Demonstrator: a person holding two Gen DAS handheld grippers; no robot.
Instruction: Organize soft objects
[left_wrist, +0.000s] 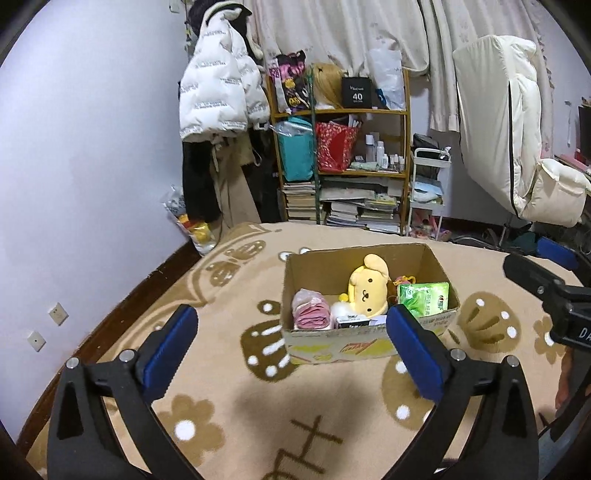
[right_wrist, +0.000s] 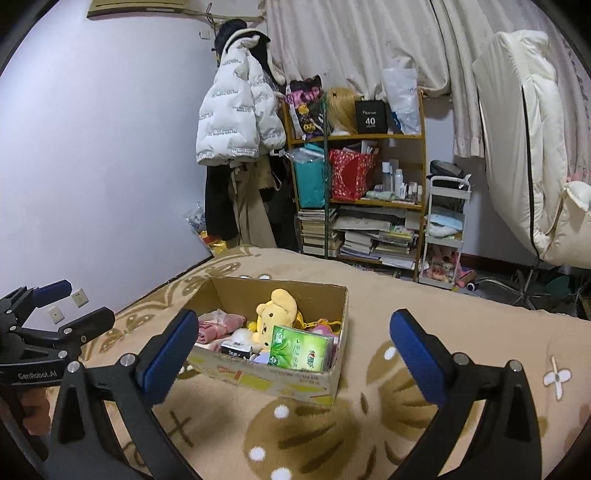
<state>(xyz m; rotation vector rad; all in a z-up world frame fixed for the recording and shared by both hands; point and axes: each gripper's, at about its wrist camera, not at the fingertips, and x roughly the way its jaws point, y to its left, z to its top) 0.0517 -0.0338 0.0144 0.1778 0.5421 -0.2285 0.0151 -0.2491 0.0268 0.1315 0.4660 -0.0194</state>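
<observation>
An open cardboard box (left_wrist: 314, 271) (right_wrist: 341, 310) stands on the tan patterned blanket. Inside it sit a yellow plush dog (left_wrist: 367, 286) (right_wrist: 275, 314), a pink bagged cloth bundle (left_wrist: 312, 310) (right_wrist: 218, 326), a green tissue pack (left_wrist: 424, 297) (right_wrist: 299, 349), a small black-and-white pack (left_wrist: 352, 321) (right_wrist: 236, 348) and a pink toy (right_wrist: 325, 326). My left gripper (left_wrist: 291, 321) hangs open in front of the box with nothing between its blue pads. My right gripper (right_wrist: 291, 325) is open too, empty, near the box's right front corner. Each gripper shows at the edge of the other's view.
The blanket (left_wrist: 229, 373) (right_wrist: 424, 295) covers a bed against the lilac wall at left. Behind stand a wooden shelf (left_wrist: 343, 110) with bags, bottles and stacked books, hanging coats (left_wrist: 218, 85), a white cart (left_wrist: 428, 184) and a cream chair (left_wrist: 517, 129).
</observation>
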